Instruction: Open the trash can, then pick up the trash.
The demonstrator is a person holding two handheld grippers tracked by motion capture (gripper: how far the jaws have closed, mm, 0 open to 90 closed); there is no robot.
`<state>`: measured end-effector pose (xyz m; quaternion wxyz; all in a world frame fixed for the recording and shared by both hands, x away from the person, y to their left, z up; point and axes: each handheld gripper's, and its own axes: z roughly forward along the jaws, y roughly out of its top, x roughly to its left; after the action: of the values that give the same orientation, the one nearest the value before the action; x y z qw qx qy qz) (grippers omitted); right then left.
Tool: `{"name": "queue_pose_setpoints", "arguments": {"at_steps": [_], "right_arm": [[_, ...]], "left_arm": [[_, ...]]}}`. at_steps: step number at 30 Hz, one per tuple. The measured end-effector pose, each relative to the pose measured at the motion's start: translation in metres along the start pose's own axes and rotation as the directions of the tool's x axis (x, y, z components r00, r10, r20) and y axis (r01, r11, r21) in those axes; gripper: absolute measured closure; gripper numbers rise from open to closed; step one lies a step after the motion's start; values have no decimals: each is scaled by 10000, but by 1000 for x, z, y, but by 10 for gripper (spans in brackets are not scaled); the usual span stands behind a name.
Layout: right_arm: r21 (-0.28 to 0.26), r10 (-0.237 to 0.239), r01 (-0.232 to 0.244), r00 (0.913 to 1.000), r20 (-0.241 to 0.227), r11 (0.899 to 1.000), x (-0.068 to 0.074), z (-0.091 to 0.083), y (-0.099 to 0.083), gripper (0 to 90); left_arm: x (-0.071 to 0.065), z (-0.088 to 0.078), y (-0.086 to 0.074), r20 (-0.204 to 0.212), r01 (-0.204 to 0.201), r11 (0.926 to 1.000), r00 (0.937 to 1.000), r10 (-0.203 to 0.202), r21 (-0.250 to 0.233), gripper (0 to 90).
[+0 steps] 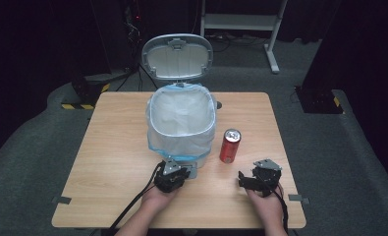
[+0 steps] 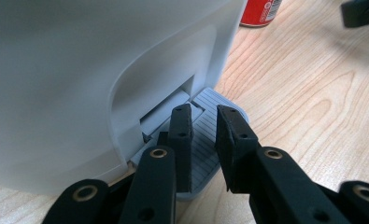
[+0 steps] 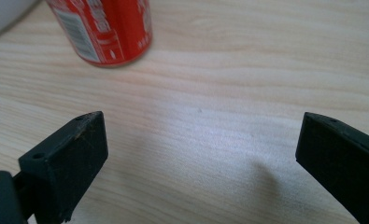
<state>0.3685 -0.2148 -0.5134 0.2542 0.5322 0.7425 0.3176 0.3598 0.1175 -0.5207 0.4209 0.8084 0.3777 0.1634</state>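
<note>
The red metal drink can (image 1: 230,145) is seen standing upright on the pale wooden table (image 1: 108,167), just to the right of the white plastic pedal bin (image 1: 181,125) and a little farther away than the right gripper (image 1: 253,181). The can is likely light, thin and smooth, so it could be dented by a hard squeeze or could slip, and it is best taken around the middle of its round side. The right gripper's jaws are held wide apart with nothing between them, and the can is seen ahead of them in the right gripper view (image 3: 102,30), not yet reached. The bin is lined with a thin white bag with a blue rim (image 1: 180,93), and its grey lid (image 1: 178,56) is standing up at the far side. At the near foot of the bin, the grey ribbed pedal (image 2: 210,140) is pressed on by the left gripper (image 2: 203,140), whose jaws are almost closed with only a narrow gap and nothing pinched between them. The bin mouth is wide, so the can should be easy to drop in.
</note>
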Motion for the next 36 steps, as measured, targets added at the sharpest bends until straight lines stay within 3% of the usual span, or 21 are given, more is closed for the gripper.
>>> {"name": "queue_pose_setpoints", "arguments": {"at_steps": [17, 24, 32, 36], "right_arm": [[-1330, 218, -367, 9935, -1119, 9904, 14, -23, 15, 16], [-1485, -125, -24, 9950, -995, 9889, 19, -23, 23, 18], [-1708, 155, -338, 9941, -1072, 9847, 23, -13, 47, 19], [-1795, 197, -405, 9930, -1161, 9829, 25, -10, 54, 23]], "left_arm": [[-4, 0, 0, -229, -339, 9994, 9992, 339, 33, 757], [-5, 0, -1, -314, -395, 9992, 9987, 395, -12, 757], [-3, 0, -1, -209, -298, 9996, 9993, 297, -11, 756], [1, 0, -1, 49, 33, 10000, 10000, -33, -49, 755]]}}
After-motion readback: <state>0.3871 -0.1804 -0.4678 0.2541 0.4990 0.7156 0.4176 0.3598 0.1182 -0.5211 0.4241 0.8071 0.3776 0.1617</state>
